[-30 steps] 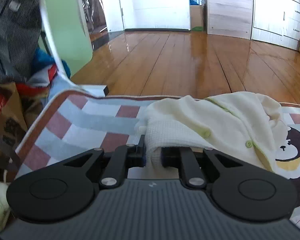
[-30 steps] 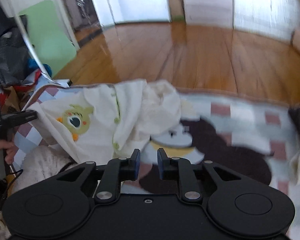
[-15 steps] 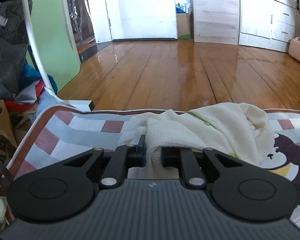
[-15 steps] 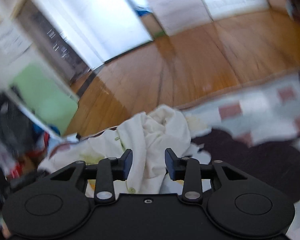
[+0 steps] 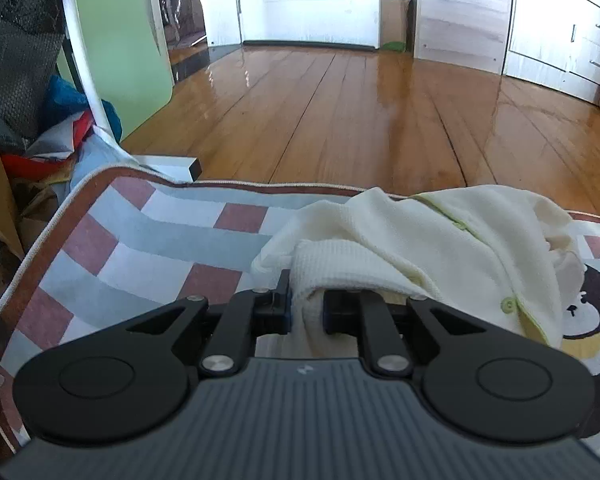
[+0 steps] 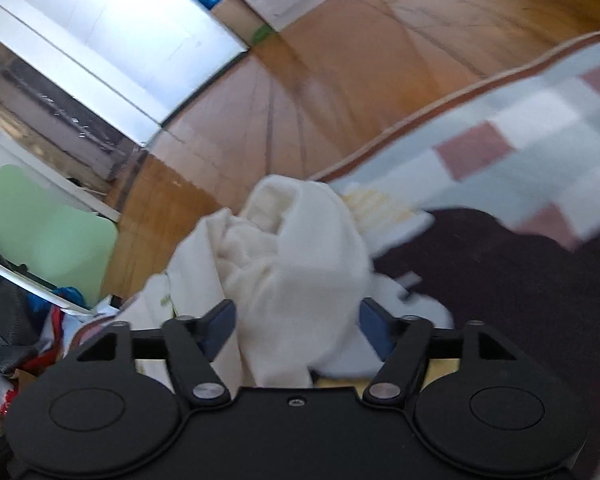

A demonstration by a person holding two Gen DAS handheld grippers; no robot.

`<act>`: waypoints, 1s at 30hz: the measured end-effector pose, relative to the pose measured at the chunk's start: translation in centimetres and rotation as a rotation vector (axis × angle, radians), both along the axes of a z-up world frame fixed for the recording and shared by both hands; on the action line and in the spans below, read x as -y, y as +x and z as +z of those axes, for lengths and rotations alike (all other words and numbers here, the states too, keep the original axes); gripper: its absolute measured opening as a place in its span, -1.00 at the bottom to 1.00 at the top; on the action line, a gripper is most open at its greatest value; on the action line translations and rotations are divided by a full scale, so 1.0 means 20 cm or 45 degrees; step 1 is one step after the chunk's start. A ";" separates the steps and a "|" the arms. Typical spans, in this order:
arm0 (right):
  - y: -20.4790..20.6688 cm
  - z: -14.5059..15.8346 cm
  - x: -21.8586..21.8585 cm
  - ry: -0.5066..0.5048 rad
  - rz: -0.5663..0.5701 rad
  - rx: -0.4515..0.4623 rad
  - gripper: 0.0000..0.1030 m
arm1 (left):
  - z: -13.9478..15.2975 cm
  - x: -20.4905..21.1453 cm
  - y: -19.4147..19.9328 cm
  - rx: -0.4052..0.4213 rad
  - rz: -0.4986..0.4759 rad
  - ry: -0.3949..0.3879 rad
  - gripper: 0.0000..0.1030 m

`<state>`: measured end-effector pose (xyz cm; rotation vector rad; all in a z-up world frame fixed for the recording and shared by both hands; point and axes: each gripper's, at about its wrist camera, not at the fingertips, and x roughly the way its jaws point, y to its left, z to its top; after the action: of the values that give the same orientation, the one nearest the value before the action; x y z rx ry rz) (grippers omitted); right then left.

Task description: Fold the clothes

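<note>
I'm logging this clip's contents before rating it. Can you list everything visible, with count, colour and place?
Garment: one, cream with green buttons, bunched on the mat.
Mat: one, checked grey, white and red-brown with a cartoon print, on the floor.
Wooden floor: brown, beyond the mat.
Green panel: one, far left.
Clutter pile: dark and coloured fabrics and bags, left of the mat.
Cabinets: pale, back right.
Left tool: black, shut on a garment fold.
Right tool: black, open around bunched garment.
</note>
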<state>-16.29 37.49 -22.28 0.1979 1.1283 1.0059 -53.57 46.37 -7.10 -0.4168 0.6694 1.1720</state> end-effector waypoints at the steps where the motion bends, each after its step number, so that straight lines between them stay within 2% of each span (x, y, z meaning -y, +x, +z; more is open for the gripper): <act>1: 0.02 -0.03 -0.04 -0.017 -0.006 0.005 0.54 | -0.01 -0.01 0.00 0.002 0.002 -0.005 -0.75; 7: 0.12 -0.19 -0.30 -0.120 -0.040 0.034 0.54 | -0.08 -0.07 0.05 -0.024 -0.018 -0.035 -0.74; 8: 0.13 -0.21 -0.34 -0.133 -0.025 0.056 0.47 | -0.10 -0.08 0.07 -0.030 -0.023 -0.044 -0.74; 9: 0.12 -0.19 -0.36 -0.122 0.035 0.107 -0.39 | -0.12 -0.09 0.09 -0.033 -0.037 -0.044 -0.76; 10: 0.11 -0.15 -0.38 -0.103 0.120 0.155 -0.85 | -0.13 -0.11 0.11 -0.037 -0.057 -0.038 -0.78; 11: 0.11 -0.09 -0.39 -0.098 0.170 0.207 -0.81 | -0.12 -0.12 0.13 -0.040 -0.071 -0.019 -0.82; 12: 0.10 0.01 -0.36 -0.058 0.149 0.309 -0.82 | -0.07 -0.12 0.14 -0.025 -0.067 0.032 -0.84; 14: 0.10 0.28 -0.23 0.111 0.052 0.500 -0.83 | 0.07 -0.11 0.15 0.027 -0.044 0.161 -0.84; 17: 0.16 0.65 0.07 0.325 -0.155 0.556 -0.84 | 0.34 -0.05 0.12 0.195 0.031 0.370 -0.84; 20: 0.15 0.90 0.48 0.361 -0.420 0.757 -0.84 | 0.54 0.09 0.08 0.382 0.062 0.508 -0.84; 22: 0.15 0.95 0.71 0.272 -0.539 0.869 -0.84 | 0.53 0.15 0.10 0.458 -0.008 0.447 -0.84; 24: 0.18 0.89 0.87 0.082 -0.581 0.899 -0.84 | 0.42 0.17 0.17 0.468 -0.079 0.295 -0.84; 27: 0.26 0.65 1.04 -0.148 -0.590 0.734 -0.83 | 0.15 0.16 0.32 0.347 -0.121 0.051 -0.85; 29: 0.28 0.49 1.09 -0.242 -0.601 0.638 -0.83 | 0.01 0.18 0.41 0.264 -0.144 -0.027 -0.85; 30: 0.28 0.43 1.09 -0.289 -0.579 0.611 -0.83 | -0.02 0.19 0.45 0.232 -0.159 -0.034 -0.86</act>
<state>-10.62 15.60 -13.71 0.0219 0.7030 0.4764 -44.52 42.54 -7.44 -0.4910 0.5452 0.9950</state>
